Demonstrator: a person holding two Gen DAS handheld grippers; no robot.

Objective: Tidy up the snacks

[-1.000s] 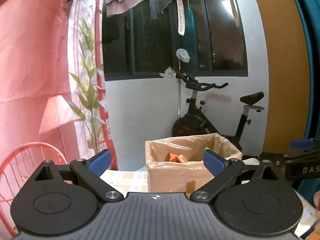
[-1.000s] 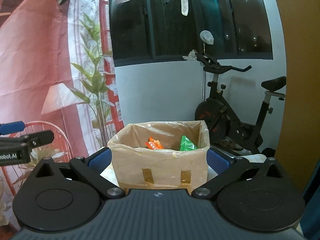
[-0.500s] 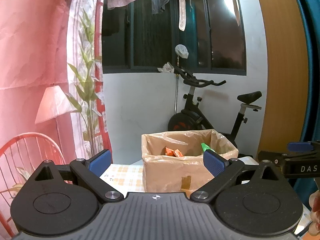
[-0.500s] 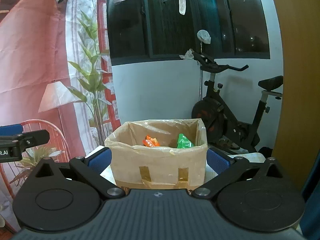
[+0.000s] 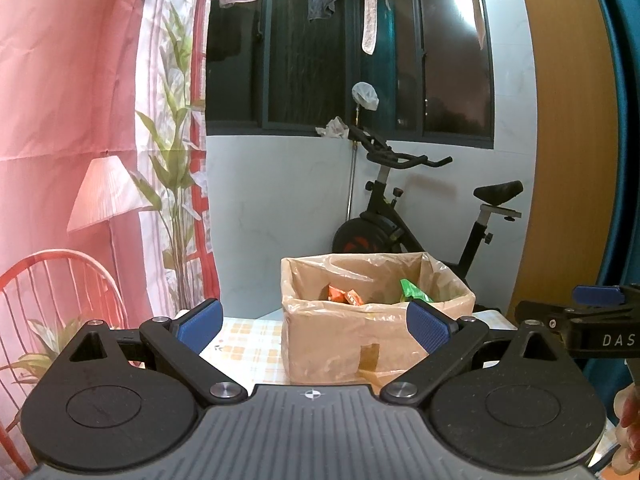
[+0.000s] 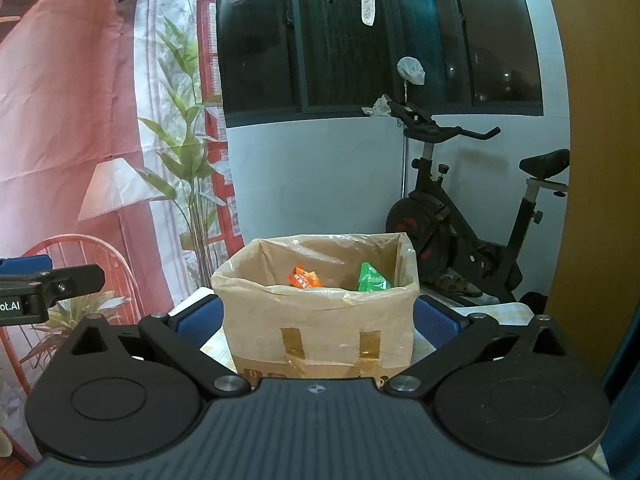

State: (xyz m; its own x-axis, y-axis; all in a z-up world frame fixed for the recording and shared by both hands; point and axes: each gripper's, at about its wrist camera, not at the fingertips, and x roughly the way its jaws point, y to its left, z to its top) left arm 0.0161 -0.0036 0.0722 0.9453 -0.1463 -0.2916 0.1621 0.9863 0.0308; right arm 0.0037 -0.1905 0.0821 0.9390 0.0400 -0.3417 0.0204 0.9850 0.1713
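Two grippers, left (image 5: 314,322) and right (image 6: 316,322), fingers apart and empty, now lower and level than second ago. Box (image 6: 320,320) on checked surface (image 5: 248,340) holds orange packet (image 6: 304,279), green packet (image 6: 372,282). Sorting likely near done.

Brown box (image 6: 320,320), orange packet (image 6: 304,279), green packet (image 6: 372,282), yellow-checked tablecloth (image 5: 248,344), black bike (image 6: 460,220), blue gripper pads (image 5: 200,320).
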